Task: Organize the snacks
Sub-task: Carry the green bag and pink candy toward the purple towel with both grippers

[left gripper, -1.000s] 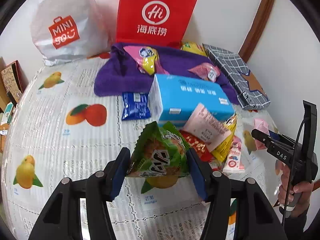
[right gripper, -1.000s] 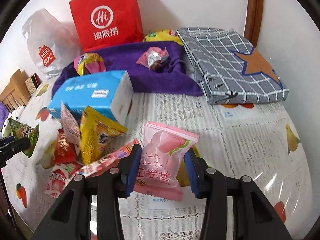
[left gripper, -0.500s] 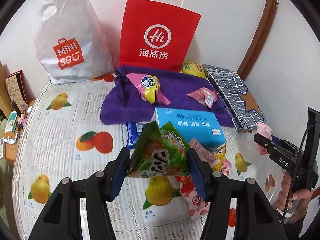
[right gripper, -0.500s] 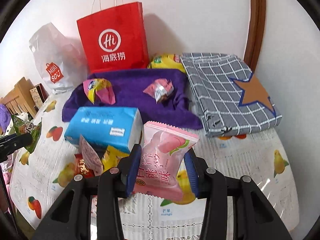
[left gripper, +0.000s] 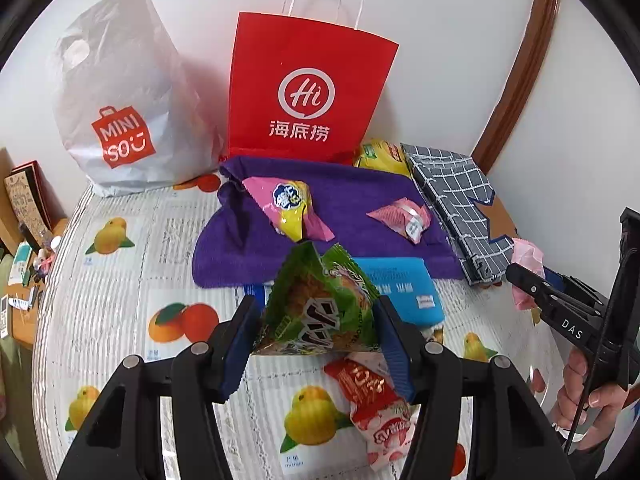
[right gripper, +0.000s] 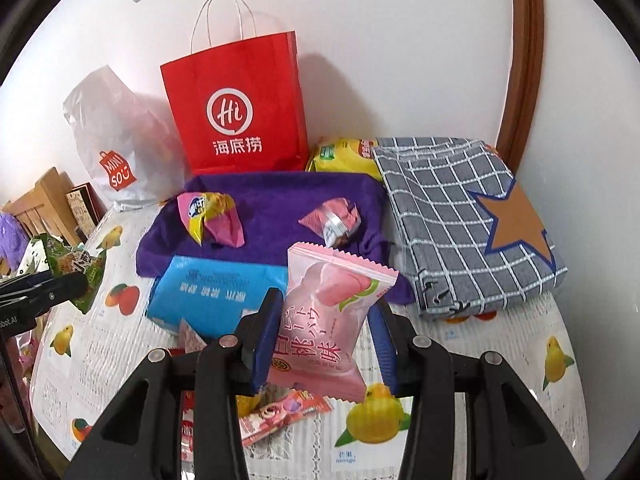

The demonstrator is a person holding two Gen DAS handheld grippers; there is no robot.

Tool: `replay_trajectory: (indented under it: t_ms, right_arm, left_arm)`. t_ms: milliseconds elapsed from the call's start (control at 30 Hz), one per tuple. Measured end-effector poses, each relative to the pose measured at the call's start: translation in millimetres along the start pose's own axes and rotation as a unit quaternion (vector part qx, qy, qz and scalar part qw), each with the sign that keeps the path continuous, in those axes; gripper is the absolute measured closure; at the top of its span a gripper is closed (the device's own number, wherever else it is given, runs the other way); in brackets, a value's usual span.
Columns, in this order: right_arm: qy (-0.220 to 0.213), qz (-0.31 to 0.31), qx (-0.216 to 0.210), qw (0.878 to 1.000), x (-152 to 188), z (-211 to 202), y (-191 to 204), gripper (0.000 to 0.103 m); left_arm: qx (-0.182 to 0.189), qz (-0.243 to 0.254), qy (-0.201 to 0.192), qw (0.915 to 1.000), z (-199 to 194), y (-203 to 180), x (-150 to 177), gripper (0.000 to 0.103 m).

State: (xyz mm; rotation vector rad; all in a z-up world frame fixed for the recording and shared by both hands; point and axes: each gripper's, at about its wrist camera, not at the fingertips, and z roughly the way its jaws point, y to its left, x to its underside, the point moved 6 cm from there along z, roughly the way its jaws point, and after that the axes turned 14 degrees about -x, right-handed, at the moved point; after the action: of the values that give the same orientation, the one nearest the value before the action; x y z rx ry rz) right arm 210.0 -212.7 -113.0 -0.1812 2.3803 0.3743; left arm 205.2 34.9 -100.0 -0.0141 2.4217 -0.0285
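Left wrist view: my left gripper (left gripper: 316,320) pinches a green snack packet (left gripper: 316,312); my right gripper (right gripper: 322,332) pinches a pink peach packet (right gripper: 324,320) — both clear of the table. Beyond my fingertips lies the purple towel (left gripper: 360,200). I should carry level, grip steady — release low.

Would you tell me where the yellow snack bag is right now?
In the right wrist view the yellow snack bag lies at the back by the wall, wedged between the red paper bag and the grey checked cloth, behind the purple towel.
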Motion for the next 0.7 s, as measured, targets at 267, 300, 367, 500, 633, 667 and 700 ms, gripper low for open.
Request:
replay_trajectory:
  t_ms: [267,300,367,500,633,667,700]
  right_arm:
    - [-0.004,0.001,-0.007,1.000,-20,12,-2,0.060]
    - [-0.004,0.001,-0.007,1.000,-23,15,-3,0.060]
    - [-0.005,0.002,-0.008,1.000,-28,20,-5,0.060]
    - [-0.002,0.003,-0.007,1.000,-35,30,-8,0.060]
    - [0.002,0.004,-0.004,1.000,-40,39,-13,0.060]
    - [0.004,0.005,-0.003,1.000,-42,43,-15,0.060]
    - [0.005,0.005,-0.002,1.000,-43,45,-16,0.060]
  left_arm:
    - [-0.007,-0.003,0.007,1.0000,18,3,-19,0.047]
    - [-0.008,-0.002,0.007,0.9999,20,3,-21,0.047]
    - [-0.012,-0.002,0.009,0.9999,26,5,-26,0.047]
    - [-0.013,-0.004,0.012,0.9998,38,6,-34,0.047]
    - [-0.012,-0.007,0.014,0.9998,50,7,-42,0.047]
    - [-0.013,-0.007,0.014,0.9998,53,7,-43,0.047]
    - [-0.013,-0.007,0.015,0.9998,55,7,-44,0.047]
